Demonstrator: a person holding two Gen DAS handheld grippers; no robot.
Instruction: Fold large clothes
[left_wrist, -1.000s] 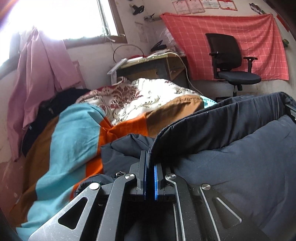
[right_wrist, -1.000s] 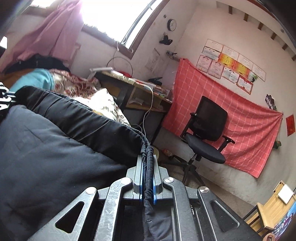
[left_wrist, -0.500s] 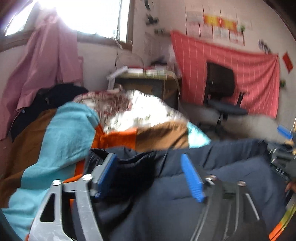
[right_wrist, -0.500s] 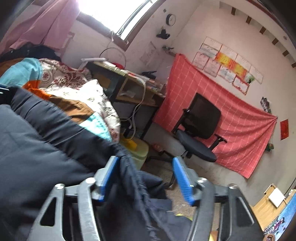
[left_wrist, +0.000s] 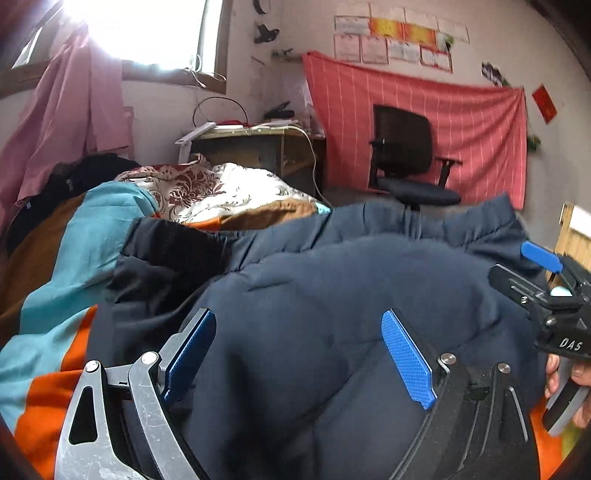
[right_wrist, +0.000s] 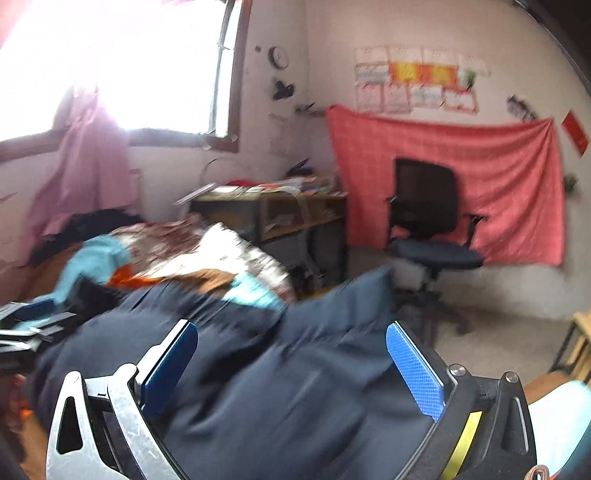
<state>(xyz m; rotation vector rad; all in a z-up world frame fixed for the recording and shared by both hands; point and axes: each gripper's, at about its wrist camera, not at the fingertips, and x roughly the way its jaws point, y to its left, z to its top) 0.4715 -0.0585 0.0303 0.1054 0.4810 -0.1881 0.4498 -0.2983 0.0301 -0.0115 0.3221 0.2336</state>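
Observation:
A dark navy padded garment lies spread over the bed, its elastic hem along the far side. My left gripper hovers over its near part. The jaws are opening wide, and the blue pads press on nothing; cloth lies only beneath them. At the right edge of the left wrist view a hand holds my right gripper. In the blurred right wrist view my right gripper is also opening above the garment, with nothing gripped. My left gripper shows at the left edge.
A teal, orange and brown striped blanket and a floral quilt cover the bed. Beyond it are a desk, a black office chair and a red cloth on the wall. A pink curtain hangs at left.
Both grippers were shut on the garment's edge, holding it up. They have opened wide and drawn back, and the garment has dropped flat onto the bed.

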